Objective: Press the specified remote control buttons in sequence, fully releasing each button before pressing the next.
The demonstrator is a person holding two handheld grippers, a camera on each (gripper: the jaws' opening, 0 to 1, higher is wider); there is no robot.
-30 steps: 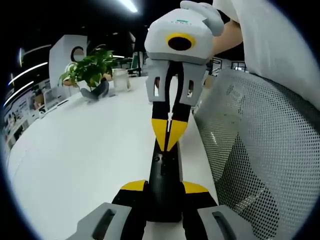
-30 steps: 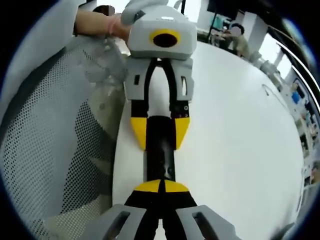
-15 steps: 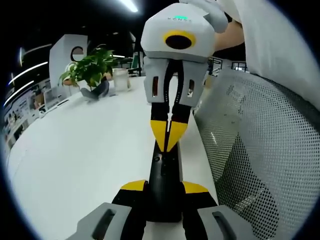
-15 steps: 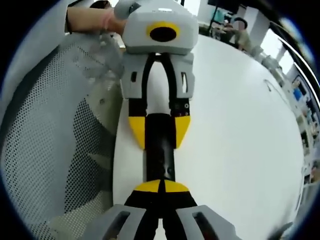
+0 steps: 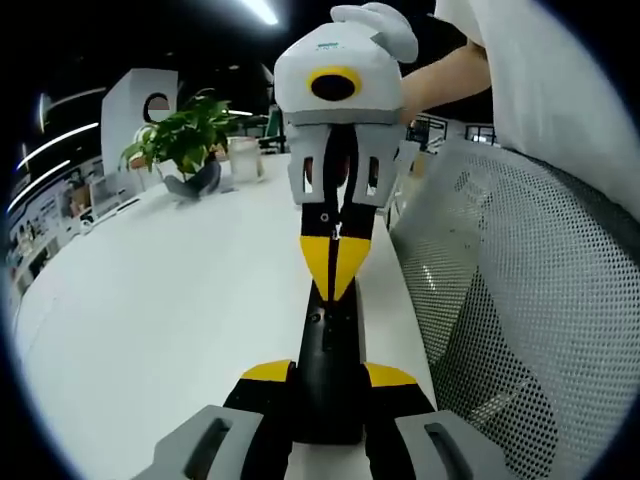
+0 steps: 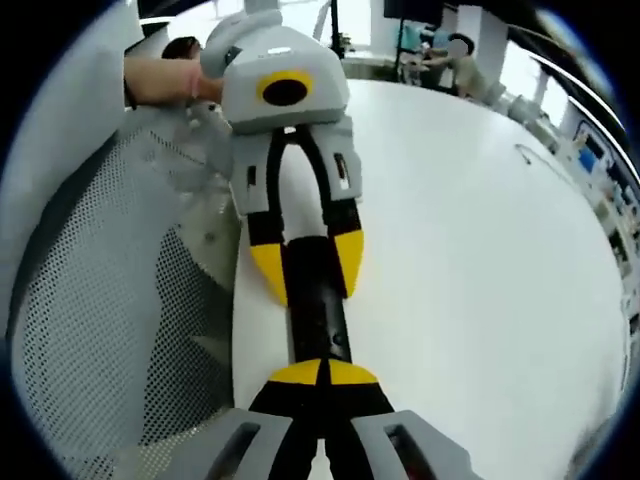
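Note:
A slim black remote lies lengthwise on the white table near its edge. My left gripper is shut on the remote's near end, one yellow fingertip on each side. My right gripper comes in from above with its yellow tips together, their point down on the remote's far part. In the right gripper view the right gripper has its shut tips on top of the remote, and the left gripper clamps the other end. The button under the tips is hidden.
A grey mesh chair back stands close along the table's edge beside the remote. A potted plant and a white cup stand at the table's far end. A person's forearm holds the left gripper. People sit far off.
The right gripper's body has tilted up and back while its shut tips stay at the remote. The left gripper keeps its hold and the remote has not moved.

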